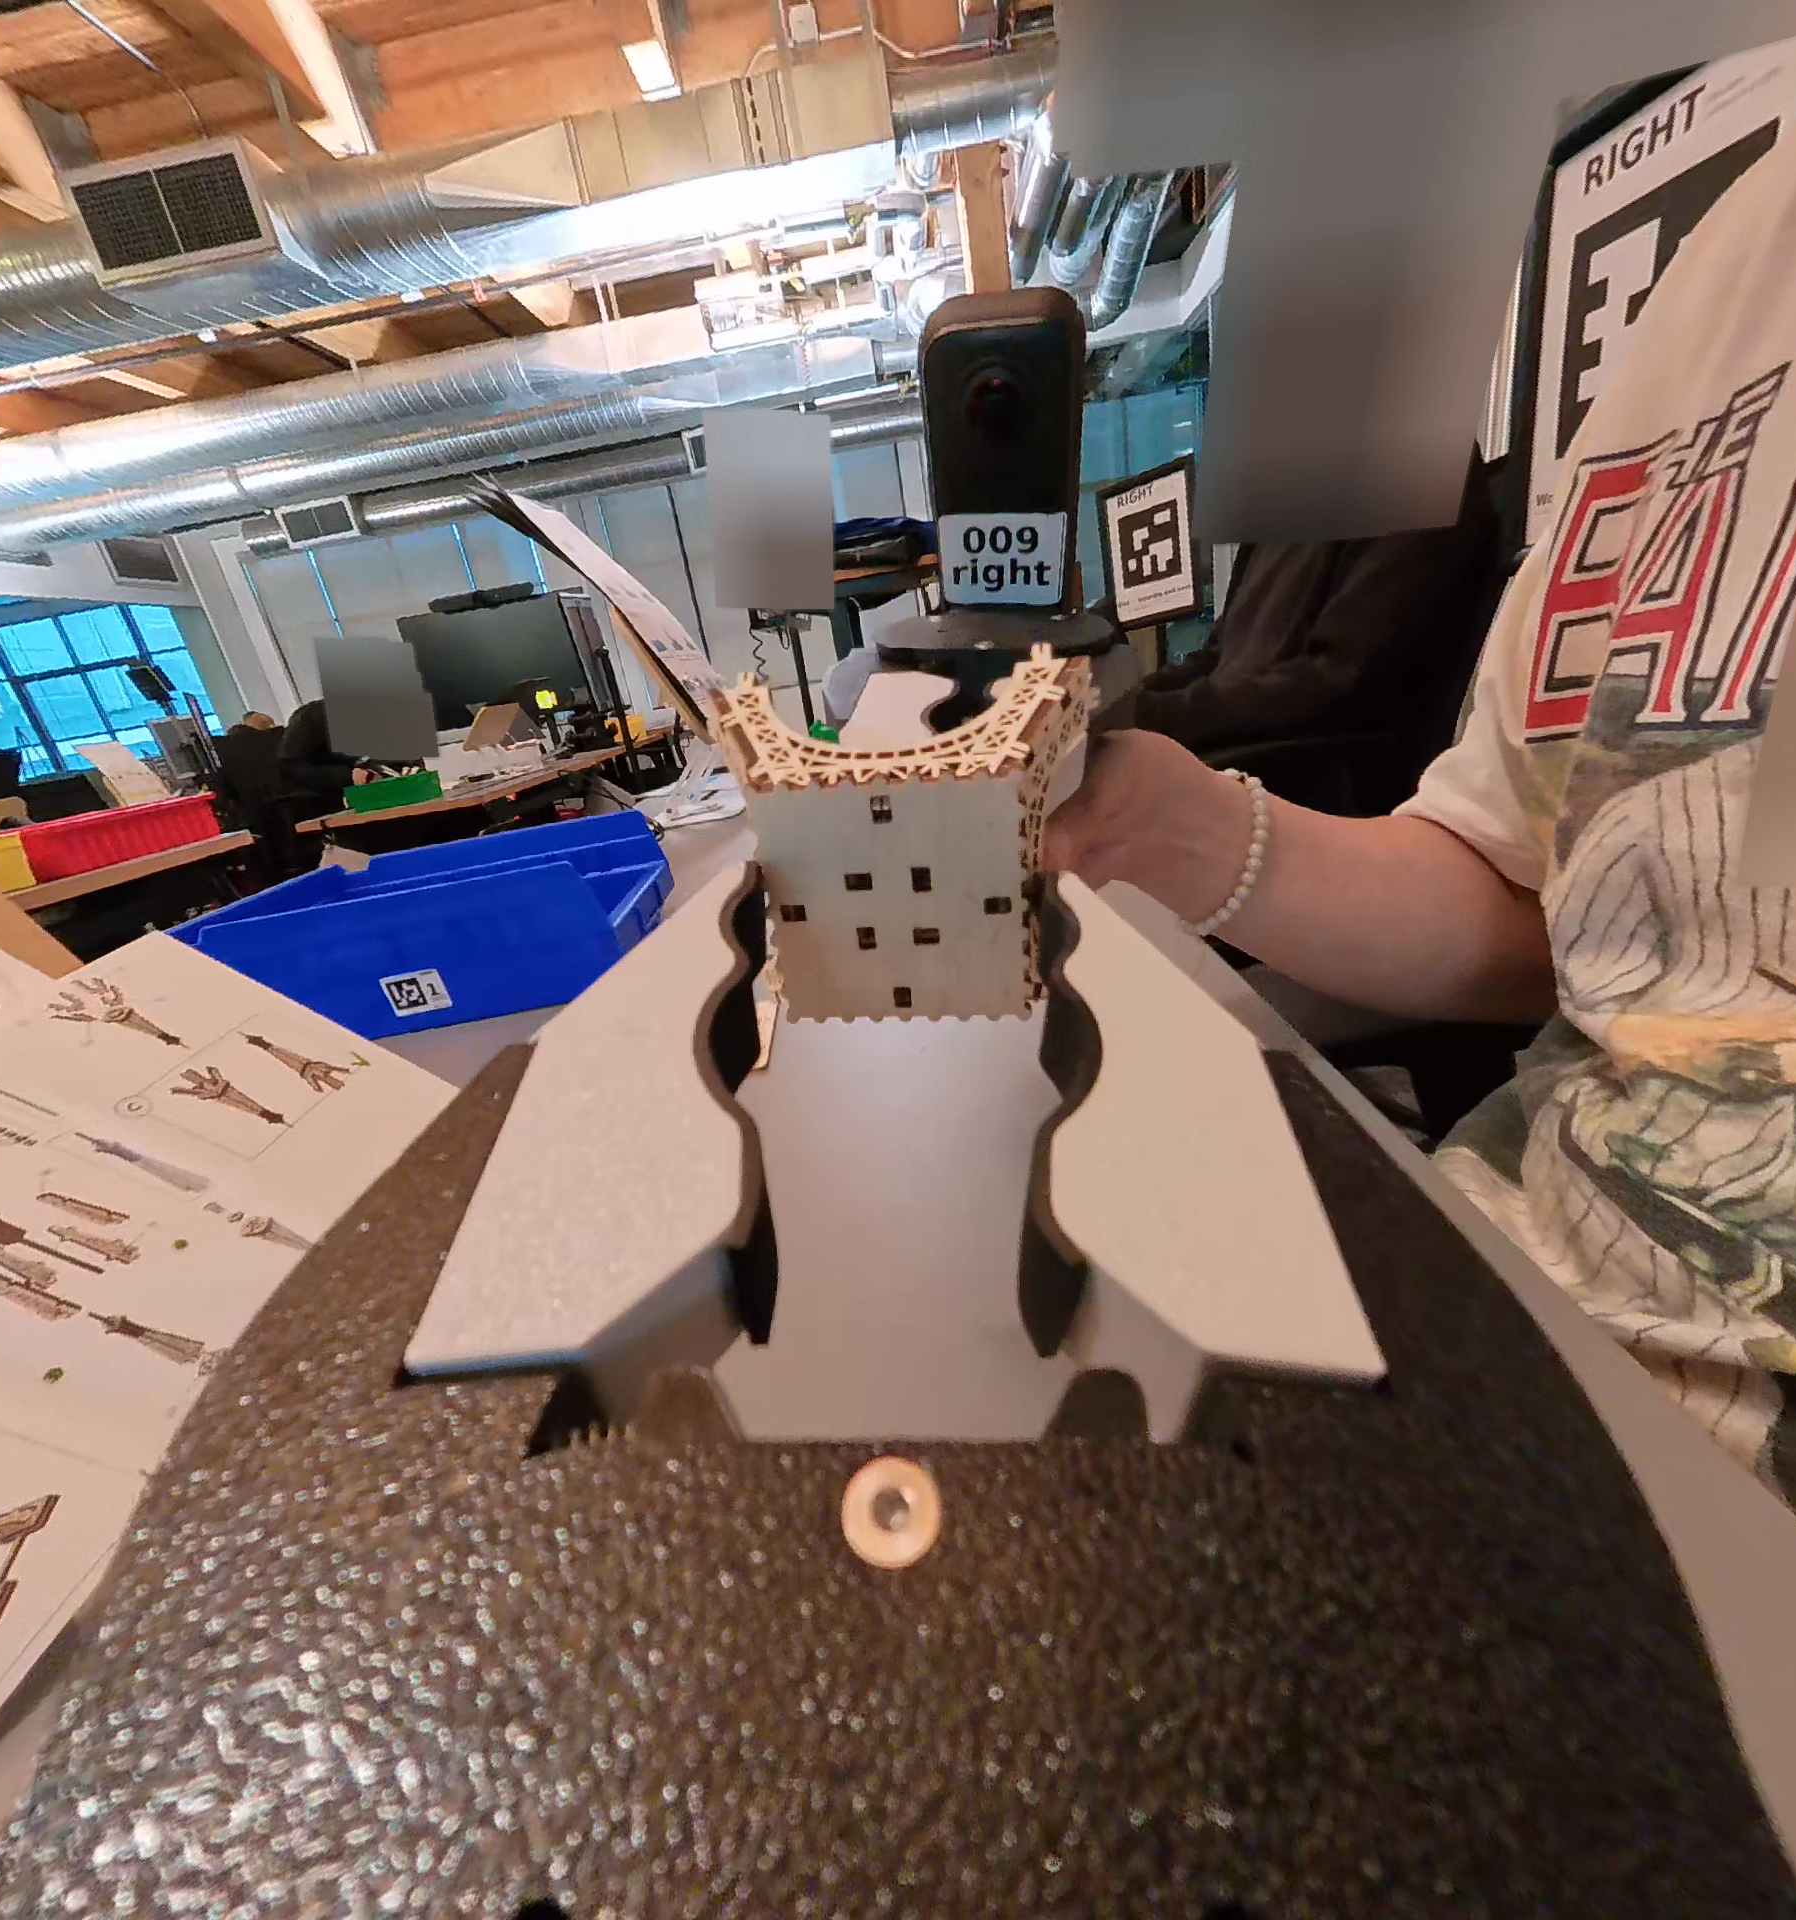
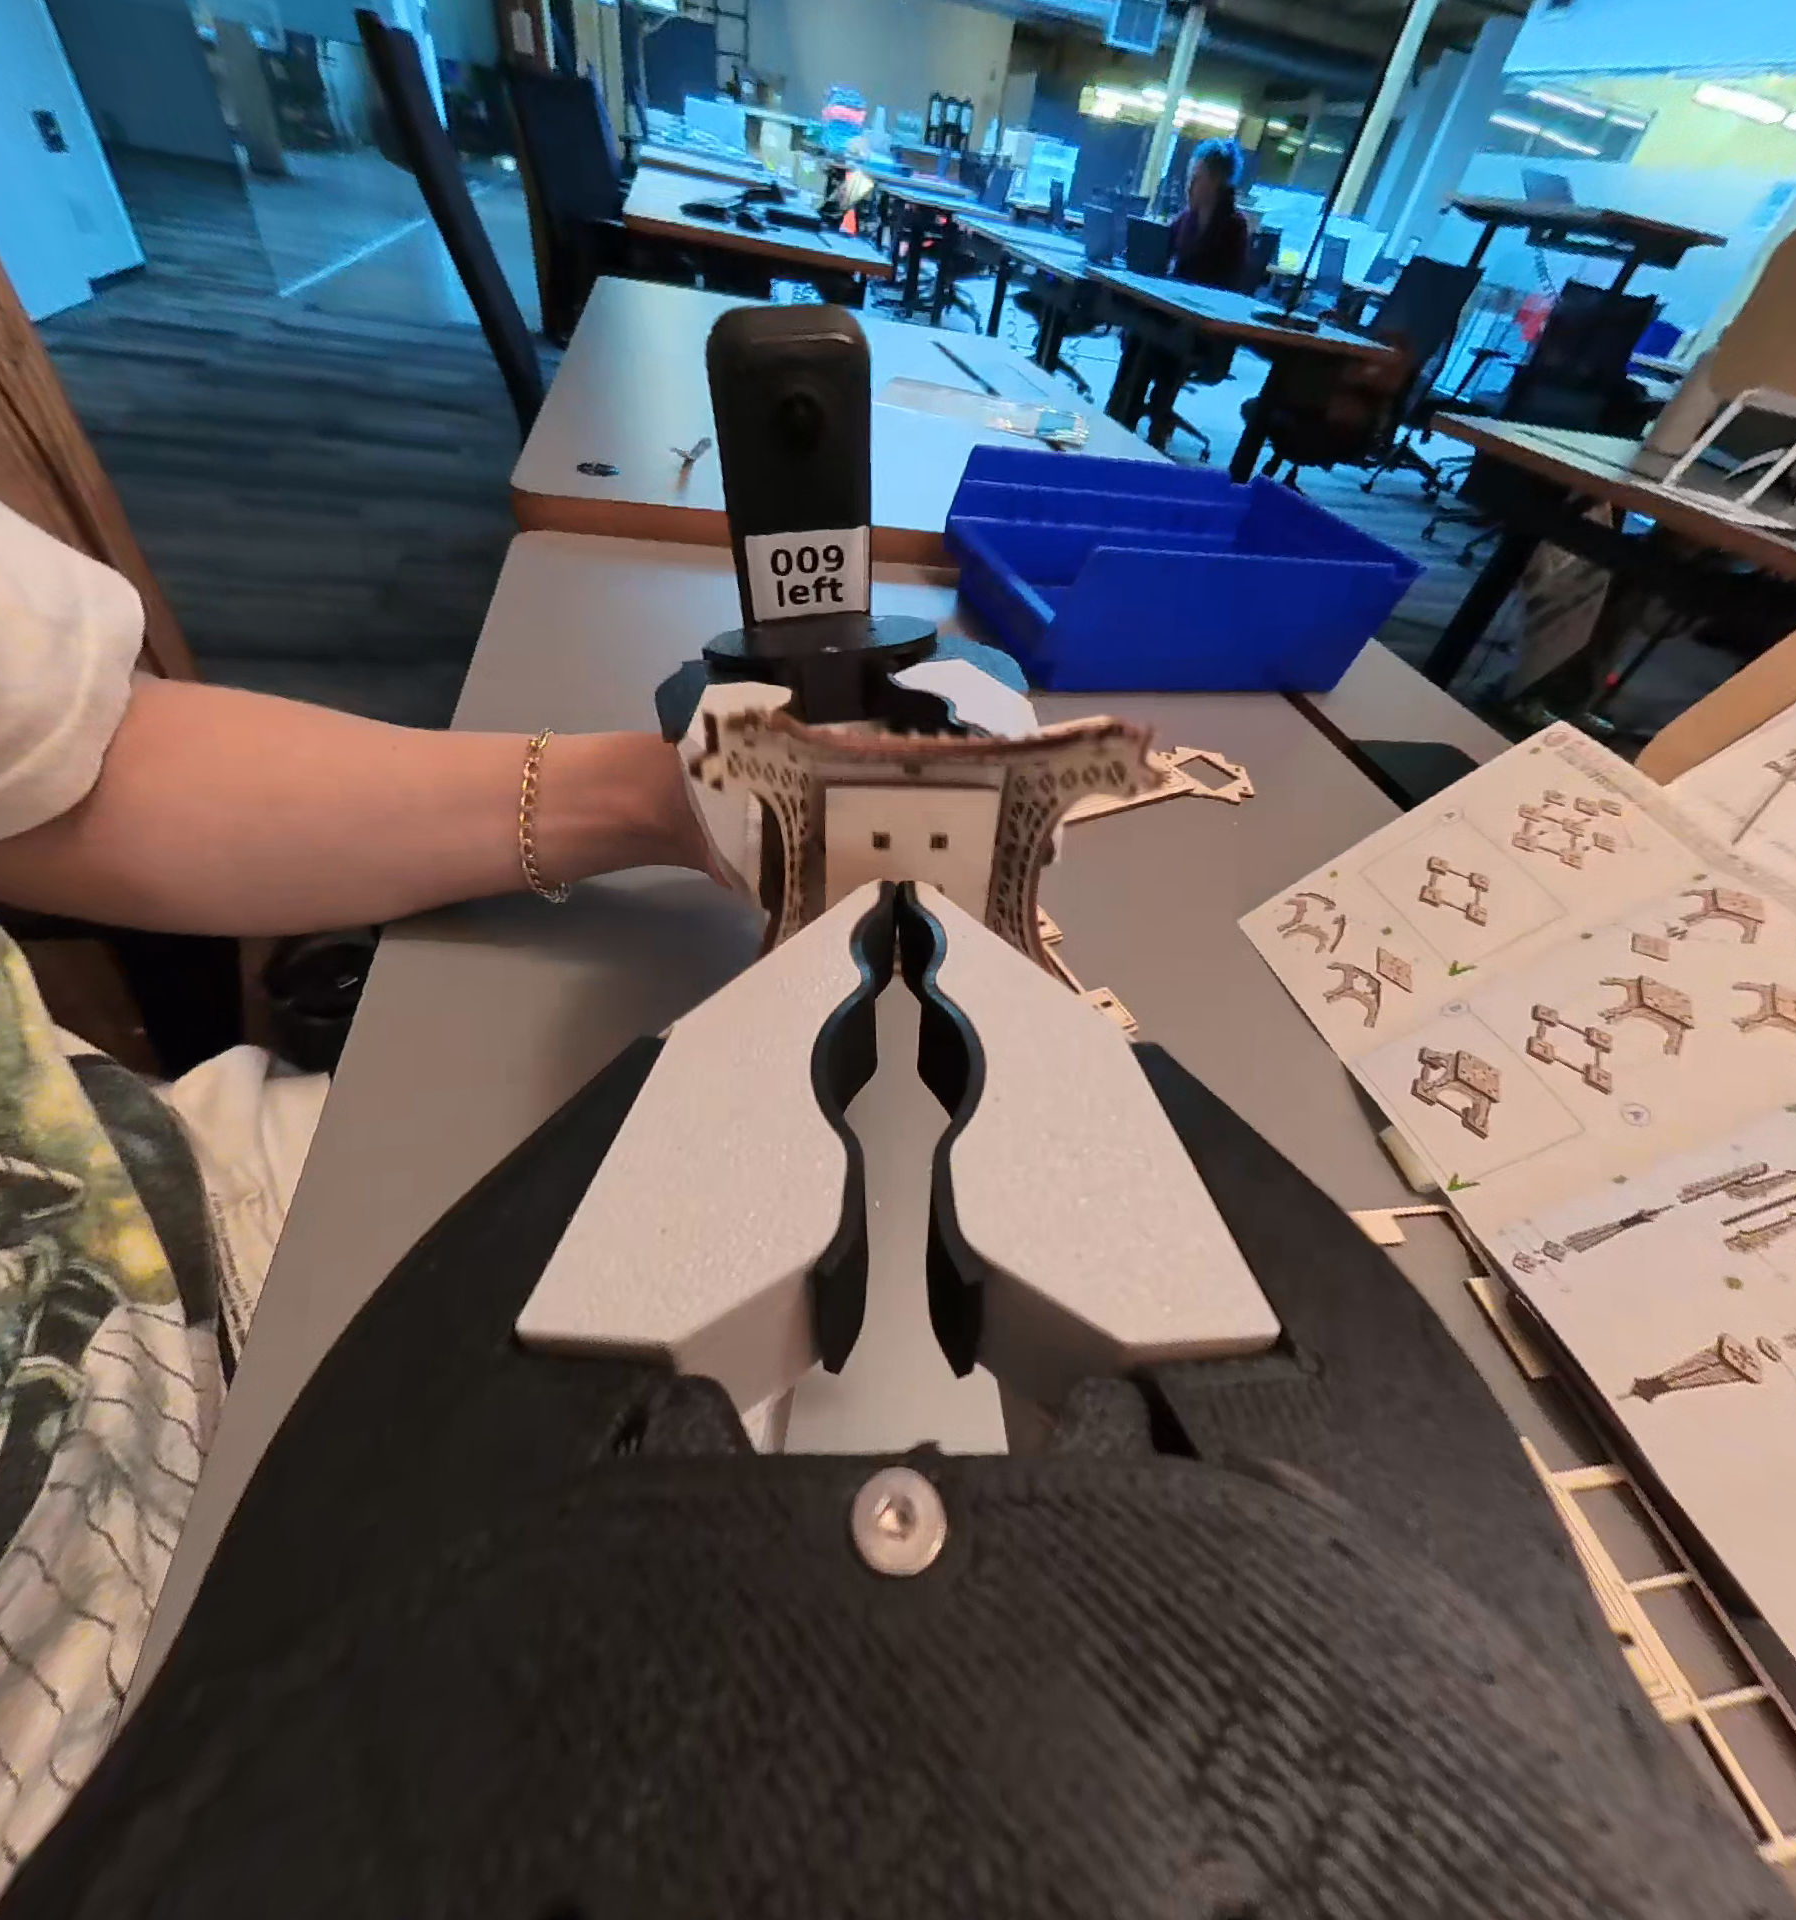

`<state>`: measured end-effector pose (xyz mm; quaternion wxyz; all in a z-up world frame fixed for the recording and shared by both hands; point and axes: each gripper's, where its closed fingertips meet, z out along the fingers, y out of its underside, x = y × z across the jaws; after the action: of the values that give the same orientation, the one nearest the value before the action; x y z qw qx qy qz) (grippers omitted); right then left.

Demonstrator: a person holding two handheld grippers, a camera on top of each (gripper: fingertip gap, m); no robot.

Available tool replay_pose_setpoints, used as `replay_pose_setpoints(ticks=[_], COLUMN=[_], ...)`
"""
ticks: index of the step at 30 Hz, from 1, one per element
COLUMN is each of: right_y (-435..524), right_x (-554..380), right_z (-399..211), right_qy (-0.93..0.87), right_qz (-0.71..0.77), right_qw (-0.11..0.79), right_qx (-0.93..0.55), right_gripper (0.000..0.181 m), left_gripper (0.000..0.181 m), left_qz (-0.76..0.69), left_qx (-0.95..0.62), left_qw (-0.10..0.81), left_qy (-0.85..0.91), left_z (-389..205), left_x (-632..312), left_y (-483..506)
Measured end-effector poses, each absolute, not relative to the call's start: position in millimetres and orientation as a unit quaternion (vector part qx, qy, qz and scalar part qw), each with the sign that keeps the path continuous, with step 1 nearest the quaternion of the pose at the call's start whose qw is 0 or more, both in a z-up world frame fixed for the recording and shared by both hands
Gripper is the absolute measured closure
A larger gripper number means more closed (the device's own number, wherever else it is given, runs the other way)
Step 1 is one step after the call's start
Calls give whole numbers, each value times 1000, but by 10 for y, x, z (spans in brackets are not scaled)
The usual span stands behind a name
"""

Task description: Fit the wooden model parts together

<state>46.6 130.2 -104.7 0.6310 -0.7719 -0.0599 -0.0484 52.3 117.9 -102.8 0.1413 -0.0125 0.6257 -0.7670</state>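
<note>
Between two grippers, left gripper (image 1: 899, 935) clamps one wooden model (image 1: 899, 894)

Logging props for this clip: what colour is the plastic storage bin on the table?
Blue plastic storage bin; clearest in the right wrist view.

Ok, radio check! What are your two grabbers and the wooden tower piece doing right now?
Left gripper clamped on the wooden model. Right gripper pinching its far side. Nothing blocking it; blue bin sits behind.
</note>
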Motion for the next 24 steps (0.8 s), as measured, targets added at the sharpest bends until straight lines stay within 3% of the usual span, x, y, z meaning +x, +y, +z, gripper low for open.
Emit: replay_pose_setpoints(ticks=[24], right_y=[1293], right_x=[481], right_z=[-1167], right_qy=[-54], right_qz=[-36], right_qw=[622], right_qx=[-781], right_gripper=[181], left_gripper=[131], left_qz=[-761], left_qx=[-15], left_qw=[120], left_qy=[637], left_z=[-1155], left_x=[510], left_y=[1137])
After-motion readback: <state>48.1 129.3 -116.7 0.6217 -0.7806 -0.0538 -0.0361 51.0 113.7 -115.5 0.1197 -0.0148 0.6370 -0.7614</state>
